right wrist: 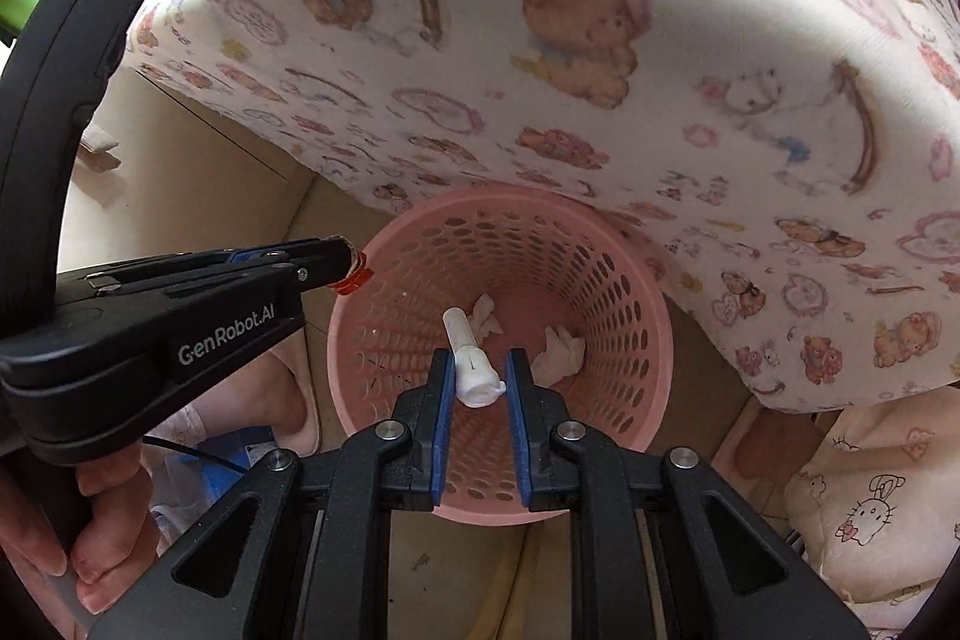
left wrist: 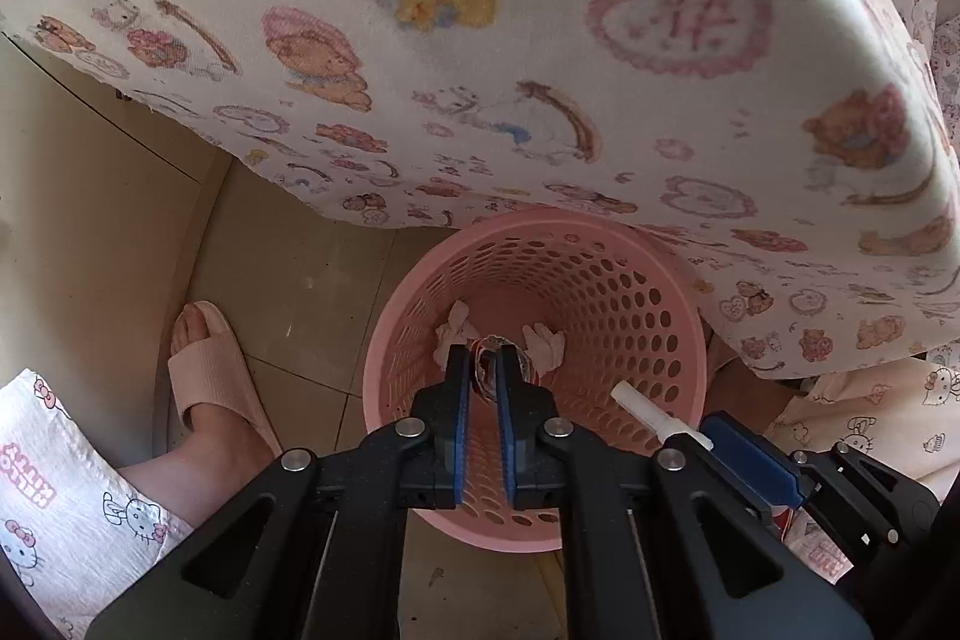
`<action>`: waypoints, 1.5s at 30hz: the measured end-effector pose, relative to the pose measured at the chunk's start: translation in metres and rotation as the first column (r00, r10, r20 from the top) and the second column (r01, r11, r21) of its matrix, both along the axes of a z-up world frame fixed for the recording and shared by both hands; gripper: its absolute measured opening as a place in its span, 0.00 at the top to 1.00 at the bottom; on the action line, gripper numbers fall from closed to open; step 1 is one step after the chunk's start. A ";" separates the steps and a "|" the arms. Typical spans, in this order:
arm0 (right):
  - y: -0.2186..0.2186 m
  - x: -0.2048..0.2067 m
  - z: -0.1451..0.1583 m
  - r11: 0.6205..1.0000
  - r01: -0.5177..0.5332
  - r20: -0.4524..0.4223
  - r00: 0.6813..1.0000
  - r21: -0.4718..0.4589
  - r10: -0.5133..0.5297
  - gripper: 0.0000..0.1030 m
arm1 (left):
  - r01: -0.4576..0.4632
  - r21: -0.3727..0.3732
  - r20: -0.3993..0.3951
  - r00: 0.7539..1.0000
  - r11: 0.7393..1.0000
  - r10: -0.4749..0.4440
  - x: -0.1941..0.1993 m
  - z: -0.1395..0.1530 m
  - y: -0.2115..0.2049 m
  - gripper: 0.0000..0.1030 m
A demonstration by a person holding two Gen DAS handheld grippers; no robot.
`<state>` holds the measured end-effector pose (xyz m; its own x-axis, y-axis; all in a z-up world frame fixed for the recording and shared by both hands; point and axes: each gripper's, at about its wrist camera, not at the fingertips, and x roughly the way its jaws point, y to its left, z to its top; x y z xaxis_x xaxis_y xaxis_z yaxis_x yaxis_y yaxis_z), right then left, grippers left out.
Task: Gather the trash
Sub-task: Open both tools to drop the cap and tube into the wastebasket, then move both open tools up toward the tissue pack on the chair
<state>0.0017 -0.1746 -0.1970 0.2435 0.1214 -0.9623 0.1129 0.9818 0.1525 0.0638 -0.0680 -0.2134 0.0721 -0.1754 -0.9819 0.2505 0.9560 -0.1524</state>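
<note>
Now we hover both loads over the pink basket (left wrist: 384, 358): left gripper (left wrist: 483, 358) pinching a red-and-white wrapper (left wrist: 480, 370), right gripper (right wrist: 477, 370) pinching a white plastic tube (right wrist: 471, 358). Tissue wads (right wrist: 561, 352) already inside; dropping remains.

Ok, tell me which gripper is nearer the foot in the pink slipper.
Left. The left gripper, shut on a wrapper, hangs over the pink basket just beside the foot; the right gripper, holding a white tube, sits on the left one's far side.
</note>
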 end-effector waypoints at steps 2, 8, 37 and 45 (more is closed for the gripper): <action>0.000 0.003 -0.007 1.000 0.002 -0.015 1.000 -0.013 -0.002 0.82 | 0.000 0.004 -0.009 1.000 1.000 0.000 0.000 -0.003 -0.001 0.92; 0.000 0.003 -0.022 1.000 0.001 -0.068 0.998 -0.001 -0.001 0.82 | -0.008 0.013 -0.043 0.999 1.000 0.008 0.000 -0.012 0.000 0.75; -0.009 -0.003 0.044 0.995 0.088 0.114 0.990 -0.055 -0.081 0.50 | 0.008 0.074 0.377 0.925 0.997 -0.036 -0.008 0.091 0.009 0.44; -0.009 -0.016 0.096 0.997 0.055 0.258 0.965 -0.059 -0.038 0.48 | 0.027 0.058 0.566 0.823 0.998 -0.055 -0.021 0.144 0.015 0.41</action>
